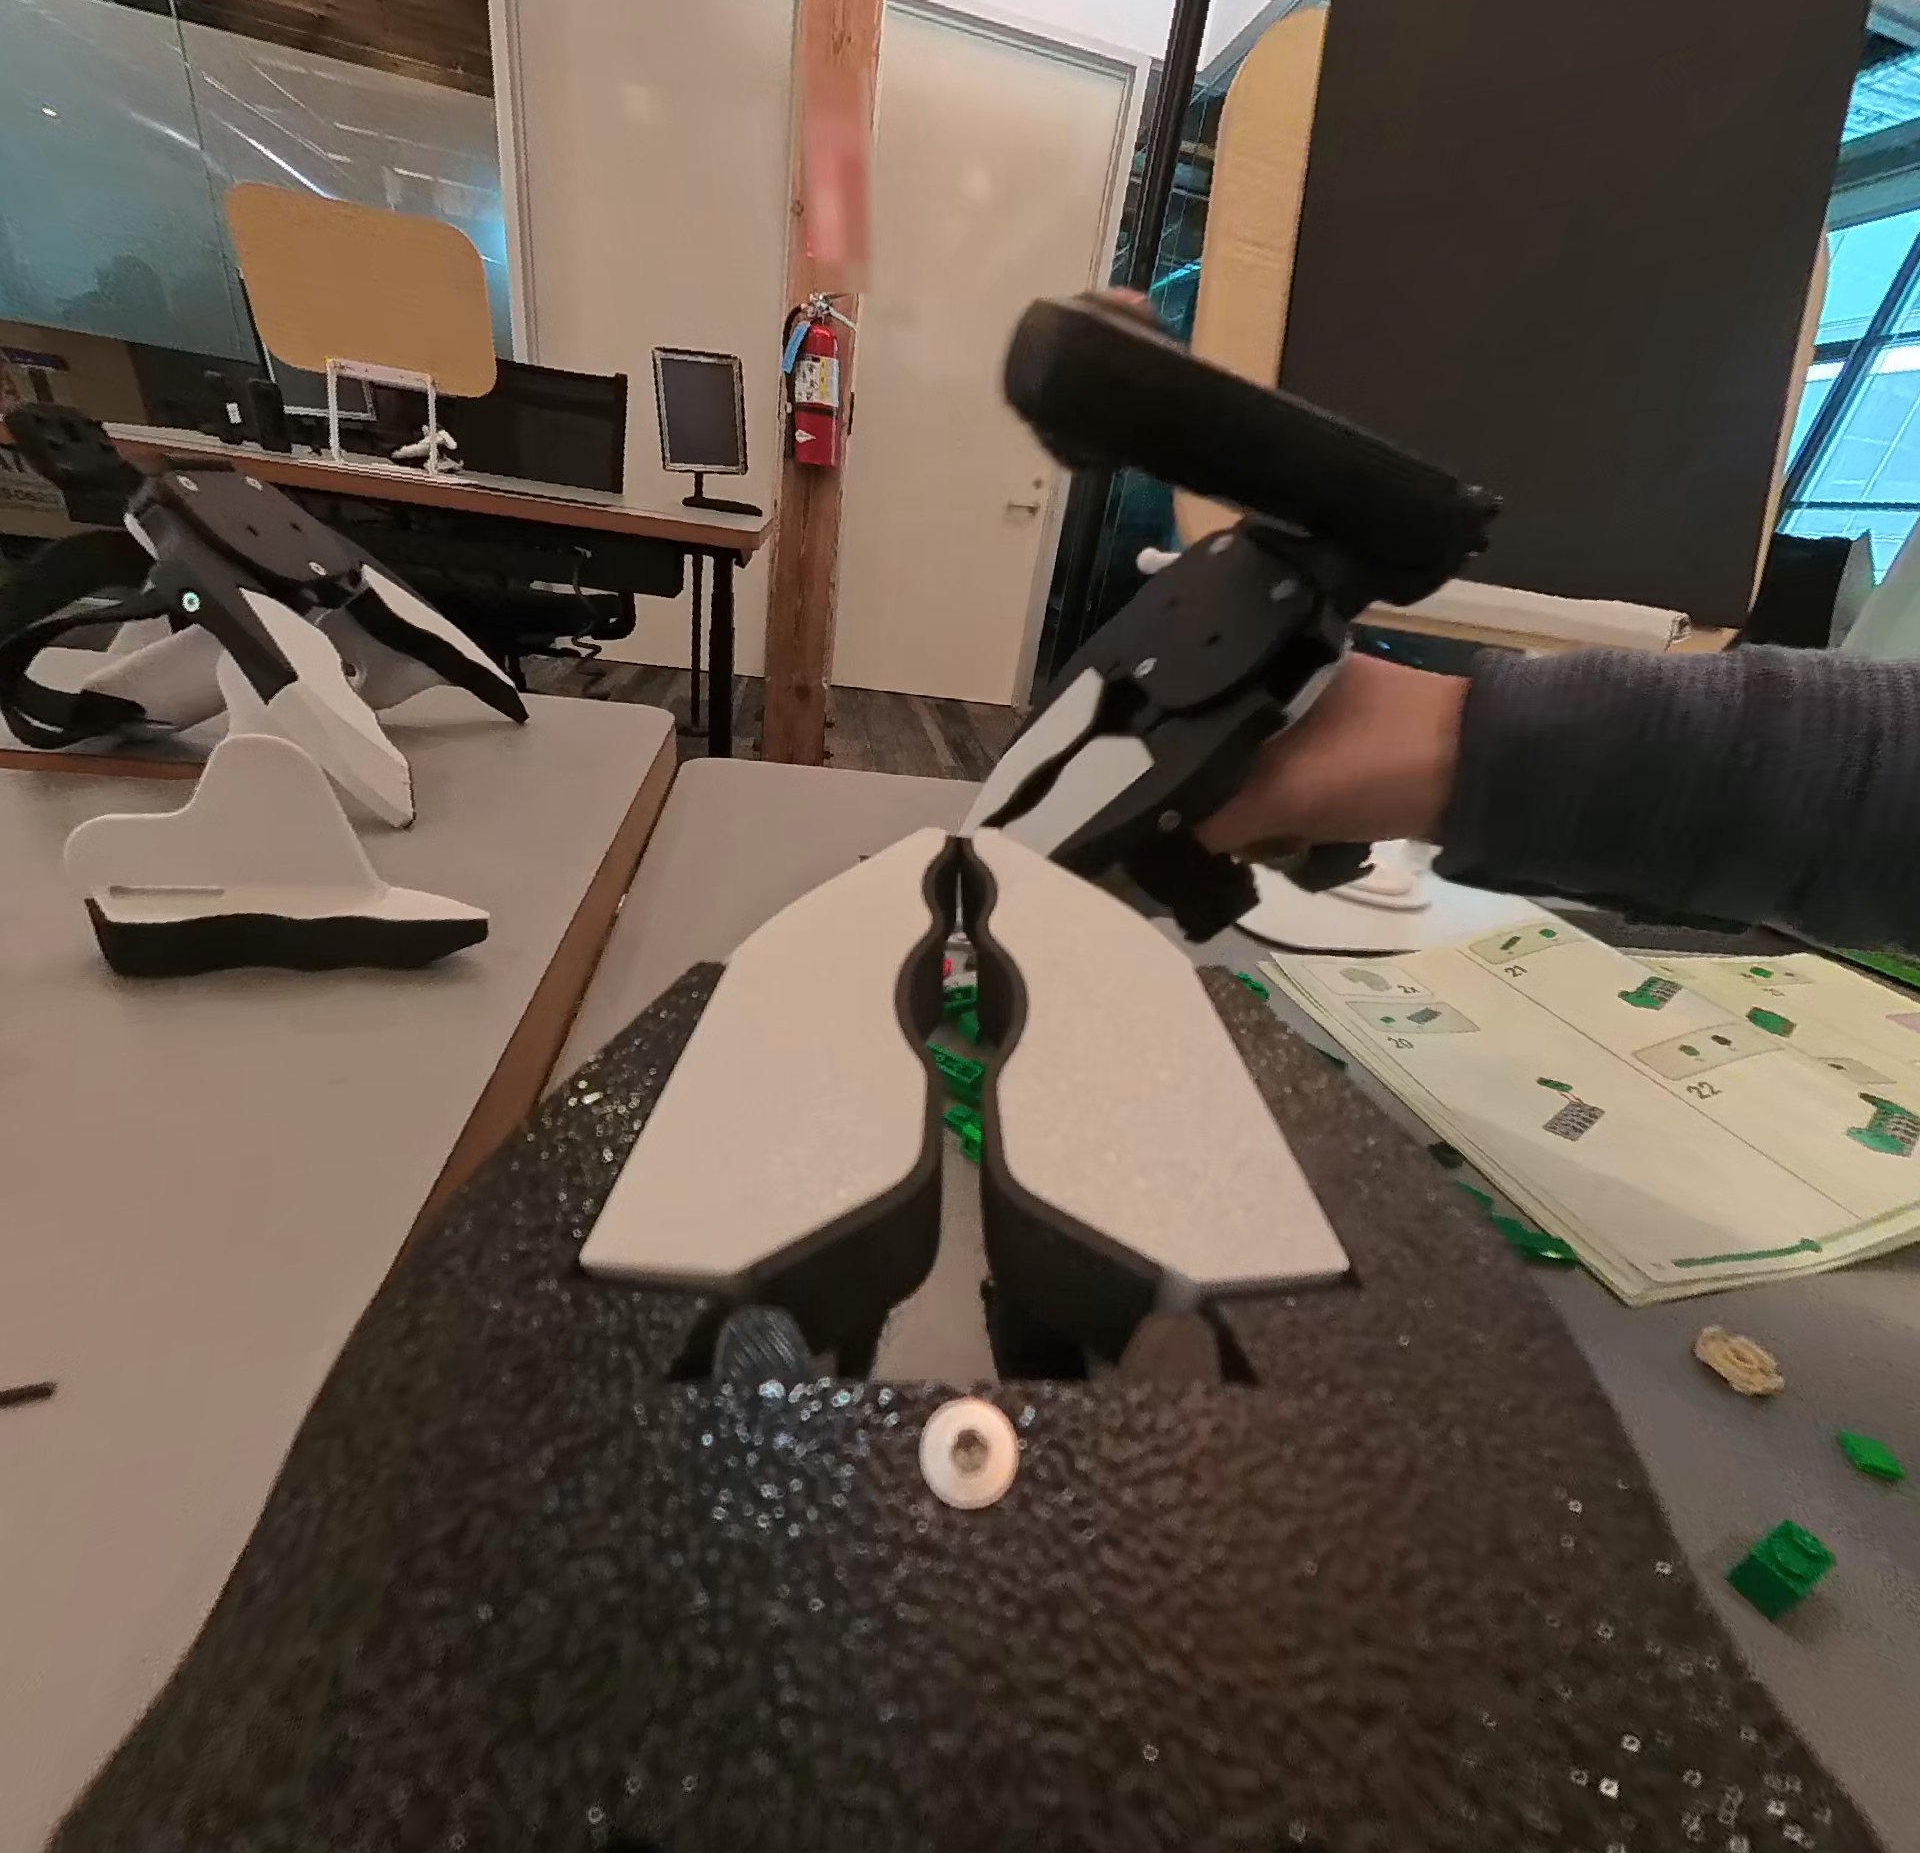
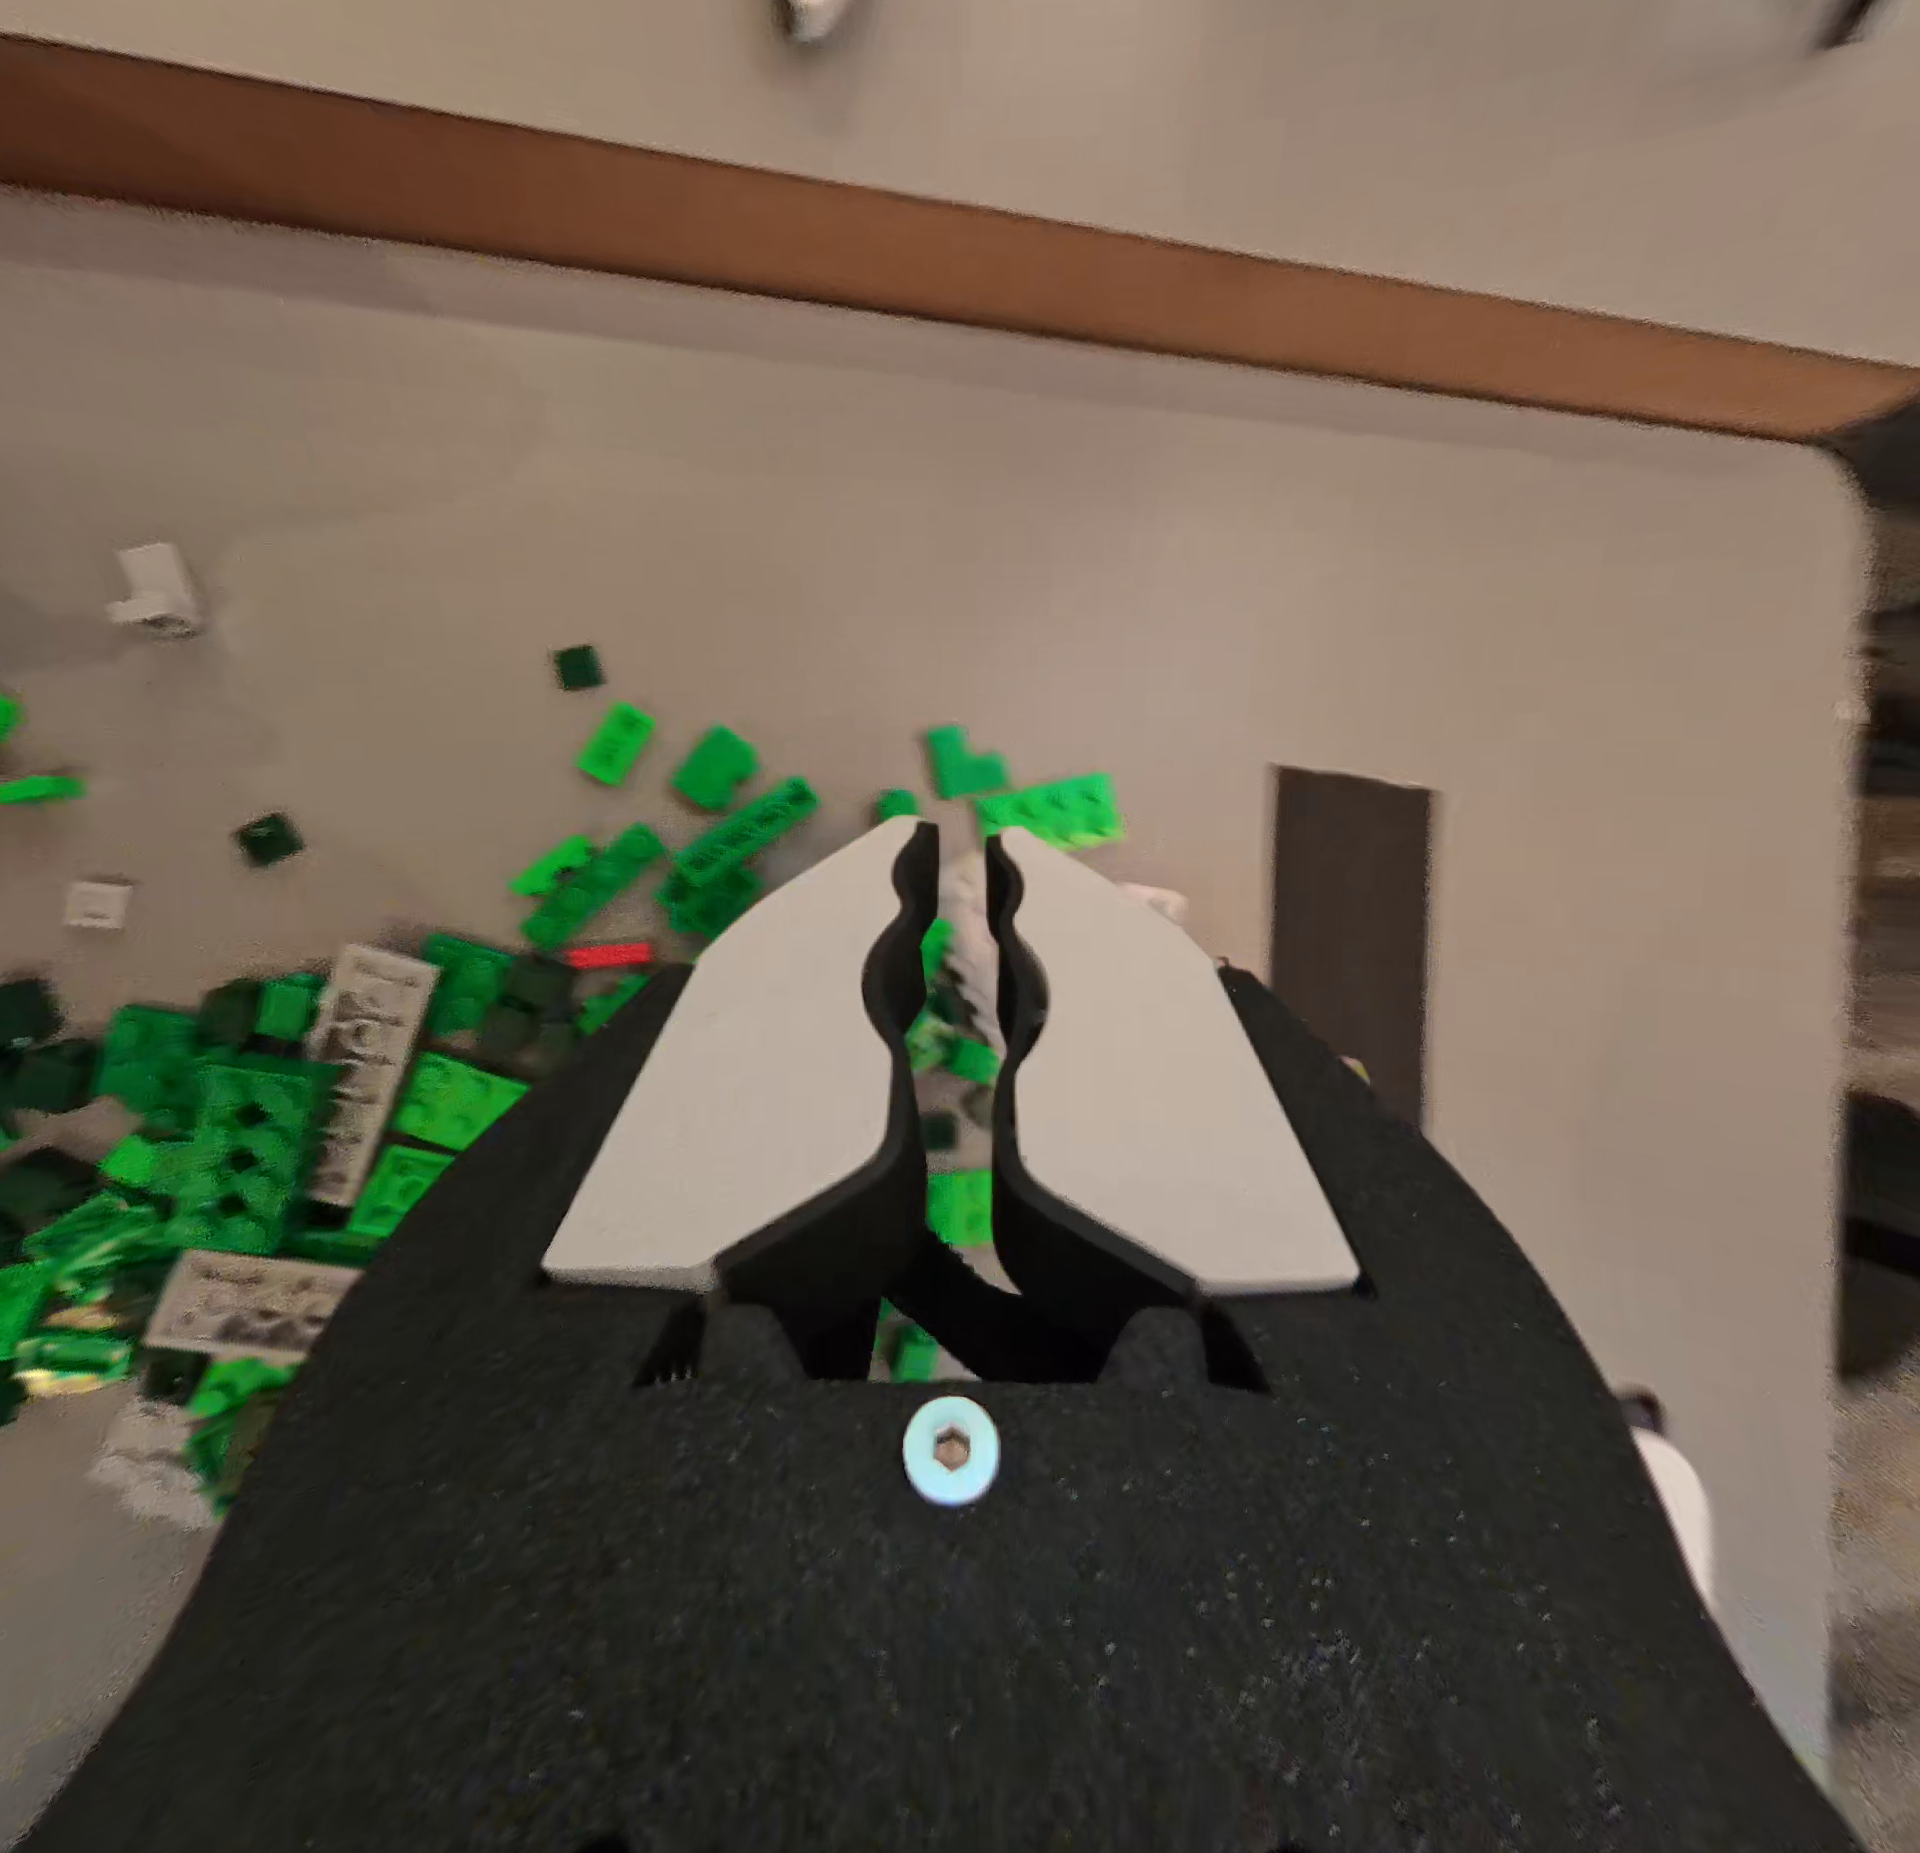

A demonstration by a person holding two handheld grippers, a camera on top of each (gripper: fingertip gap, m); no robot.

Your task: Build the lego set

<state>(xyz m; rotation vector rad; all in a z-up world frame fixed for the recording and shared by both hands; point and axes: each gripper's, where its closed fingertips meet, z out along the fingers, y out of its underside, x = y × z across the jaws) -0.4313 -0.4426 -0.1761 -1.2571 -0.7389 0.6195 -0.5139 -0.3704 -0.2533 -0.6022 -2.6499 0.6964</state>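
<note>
My left gripper (image 1: 957, 847) is shut with its tips touching and nothing between them, held above the grey table. My right gripper (image 1: 982, 821) shows just beyond it in a person's hand, pointing down at the table. In the right wrist view my right gripper (image 2: 961, 842) has its jaws a narrow gap apart and hovers over a pile of green lego bricks (image 2: 260, 1107); the view is blurred. A few green bricks (image 1: 961, 1065) show through the gap of my left fingers. An open instruction booklet (image 1: 1610, 1076) lies to the right.
Loose pieces lie near the booklet: a green brick (image 1: 1782, 1580), a green plate (image 1: 1870, 1455), a tan round part (image 1: 1737, 1372). Grey printed tiles (image 2: 364, 1055) sit in the pile. Spare grippers (image 1: 260, 608) rest on the adjoining table. A brown table edge (image 2: 935, 255) runs beyond. The gap from one gripper's tips to the other's is roughly 12 centimetres. About 20 centimetres separates my left fingertips from the green brick (image 1: 1782, 1580).
</note>
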